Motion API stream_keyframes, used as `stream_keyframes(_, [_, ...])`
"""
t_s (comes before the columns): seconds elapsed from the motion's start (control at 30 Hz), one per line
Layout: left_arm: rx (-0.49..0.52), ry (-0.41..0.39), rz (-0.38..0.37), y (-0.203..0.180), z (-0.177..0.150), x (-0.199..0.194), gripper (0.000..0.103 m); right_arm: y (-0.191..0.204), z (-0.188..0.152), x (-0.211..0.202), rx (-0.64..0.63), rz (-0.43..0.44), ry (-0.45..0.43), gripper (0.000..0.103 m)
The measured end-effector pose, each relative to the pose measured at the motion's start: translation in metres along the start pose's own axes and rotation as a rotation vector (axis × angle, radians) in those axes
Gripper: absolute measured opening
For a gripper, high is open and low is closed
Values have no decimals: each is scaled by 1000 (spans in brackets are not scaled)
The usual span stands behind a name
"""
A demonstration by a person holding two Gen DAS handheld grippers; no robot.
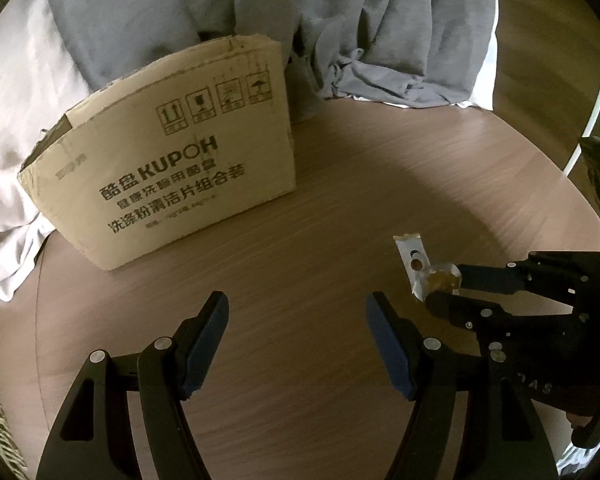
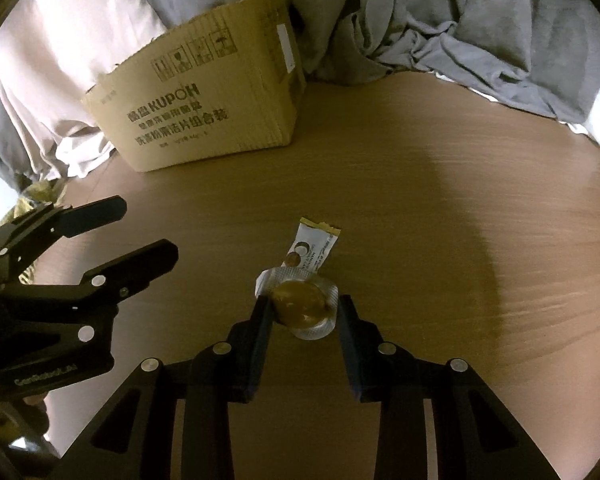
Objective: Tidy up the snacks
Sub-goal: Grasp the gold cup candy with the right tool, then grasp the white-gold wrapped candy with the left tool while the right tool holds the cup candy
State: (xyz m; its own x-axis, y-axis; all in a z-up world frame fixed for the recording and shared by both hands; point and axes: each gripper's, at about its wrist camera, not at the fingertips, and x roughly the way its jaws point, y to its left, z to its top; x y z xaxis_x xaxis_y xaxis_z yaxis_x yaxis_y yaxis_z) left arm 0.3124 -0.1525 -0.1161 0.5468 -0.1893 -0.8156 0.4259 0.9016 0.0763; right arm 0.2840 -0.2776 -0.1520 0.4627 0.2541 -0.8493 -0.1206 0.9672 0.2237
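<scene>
We read "KUPOH" on the box (image 1: 168,164), with Chinese lines beneath and four handling pictograms above it. The sachet's (image 2: 314,250) print is too small.

Desk (image 2: 440,208): wood-grain surface, smooth with a dull sheen. Box (image 2: 204,112), upper left: matt corrugated cardboard, torn top edge. Fabric (image 2: 460,20), top: soft, creased grey cloth. Snack packet (image 2: 300,304), centre: glossy clear plastic. Grippers: matt black plastic, bright metal rivets.
</scene>
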Motion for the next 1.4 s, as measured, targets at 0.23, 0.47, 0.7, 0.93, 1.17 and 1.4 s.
stream_keyframes(0.23, [9,-6,-10,-4,2,-4,71,2,-4,-10,-25,-6,-37,34])
stream_keyframes(0.47, [-4,1,-22,-4,2,-5,71,3,-7,-13,-33,39,-44,34])
stream_keyframes(0.7, [9,22,-60,-12,2,0,70,-2,-9,-21,-6,-19,-70,34])
stream_keyframes(0.93, [45,17,-96,-30,2,-2,70,-13,-15,-39,80,18,-100,34])
stream_keyframes(1.17, [67,-1,-124,-36,4,-8,70,-16,-18,-59,107,-4,-154,34])
stream_keyframes(1.4, [92,52,-213,-53,3,3,70,-20,-27,-74,116,-96,-180,34])
